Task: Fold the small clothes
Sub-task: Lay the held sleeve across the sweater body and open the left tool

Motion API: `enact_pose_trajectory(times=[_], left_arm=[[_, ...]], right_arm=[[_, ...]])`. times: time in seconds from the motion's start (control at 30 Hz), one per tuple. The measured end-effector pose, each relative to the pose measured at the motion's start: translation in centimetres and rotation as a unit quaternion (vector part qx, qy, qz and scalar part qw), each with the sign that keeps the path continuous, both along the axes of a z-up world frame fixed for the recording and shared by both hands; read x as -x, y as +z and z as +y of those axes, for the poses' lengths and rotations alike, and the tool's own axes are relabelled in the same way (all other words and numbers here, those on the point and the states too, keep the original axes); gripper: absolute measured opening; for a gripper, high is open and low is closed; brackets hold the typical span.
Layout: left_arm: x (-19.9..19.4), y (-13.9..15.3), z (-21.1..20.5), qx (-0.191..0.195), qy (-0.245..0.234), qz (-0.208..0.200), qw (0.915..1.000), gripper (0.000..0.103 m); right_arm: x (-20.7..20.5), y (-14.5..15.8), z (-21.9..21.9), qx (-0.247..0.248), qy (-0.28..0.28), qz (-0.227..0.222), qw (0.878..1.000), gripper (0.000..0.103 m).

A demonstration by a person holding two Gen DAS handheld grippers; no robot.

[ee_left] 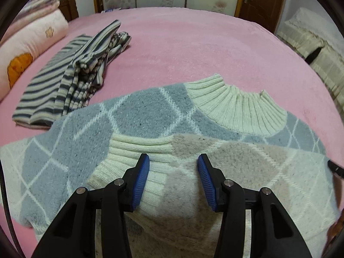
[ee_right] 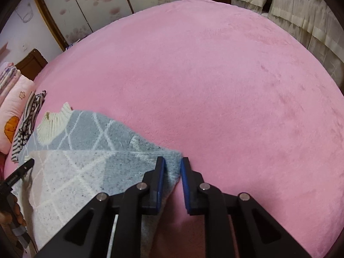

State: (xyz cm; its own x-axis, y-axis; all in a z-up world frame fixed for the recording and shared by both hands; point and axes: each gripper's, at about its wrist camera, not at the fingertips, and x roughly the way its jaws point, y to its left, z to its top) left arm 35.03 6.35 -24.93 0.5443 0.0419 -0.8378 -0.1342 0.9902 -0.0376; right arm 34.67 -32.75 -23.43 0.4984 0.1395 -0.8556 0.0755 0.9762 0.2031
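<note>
On the pink bed cover [ee_left: 193,43], your landmark here, the argyle sweater [ee_left: 133,111] lies spread at the near edge with its ribbed collar [ee_left: 236,105] pointing toward the far side. One sleeve is already folded across the body, its cream cuff [ee_left: 133,150] lying on the grey diamonds. Your left gripper [ee_left: 173,165] hangs over that sleeve with its jaws apart, pads clear of the knit, holding nothing. Your right gripper [ee_right: 173,167] sits at the sweater's outer edge, jaws nearly together with a corner of grey fabric between them; whether the pads actually pinch it you cannot tell from this view. Farther along the cover toward the pillow [ee_left: 32,49], a striped garment [ee_left: 71,79] lies bunched and only roughly folded. By my reading you are early to midway: the second sleeve, the body fold and probably the striped piece remain.
</note>
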Motion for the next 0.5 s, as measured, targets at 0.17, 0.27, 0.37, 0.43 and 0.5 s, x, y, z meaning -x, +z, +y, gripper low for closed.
enact_pose_trajectory(times=[0.17, 0.27, 0.37, 0.43, 0.5], left_arm=[[0.3, 1.0, -0.1, -0.010, -0.003, 0.006, 0.9999, 0.050], [1.3, 2.3, -0.3, -0.021, -0.004, 0.009, 0.9997, 0.060], [3.4, 4.2, -0.8, -0.018, -0.015, -0.002, 0.9997, 0.063], [4.8, 5.5, -1.1, -0.019, -0.019, -0.008, 0.9996, 0.071], [6.3, 6.9, -1.3, -0.020, -0.019, -0.016, 0.9995, 0.080]], right_arm=[[0.9, 2.1, 0.0, -0.002, -0.009, -0.001, 1.000, 0.027], [2.8, 4.1, 0.7, -0.010, 0.002, -0.019, 1.000, 0.027], [5.0, 5.7, 1.9, 0.002, 0.015, -0.035, 0.999, 0.027], [6.8, 6.6, 2.5, 0.004, 0.023, -0.041, 0.999, 0.027], [8.4, 7.4, 3.2, 0.002, 0.028, -0.045, 0.999, 0.027]])
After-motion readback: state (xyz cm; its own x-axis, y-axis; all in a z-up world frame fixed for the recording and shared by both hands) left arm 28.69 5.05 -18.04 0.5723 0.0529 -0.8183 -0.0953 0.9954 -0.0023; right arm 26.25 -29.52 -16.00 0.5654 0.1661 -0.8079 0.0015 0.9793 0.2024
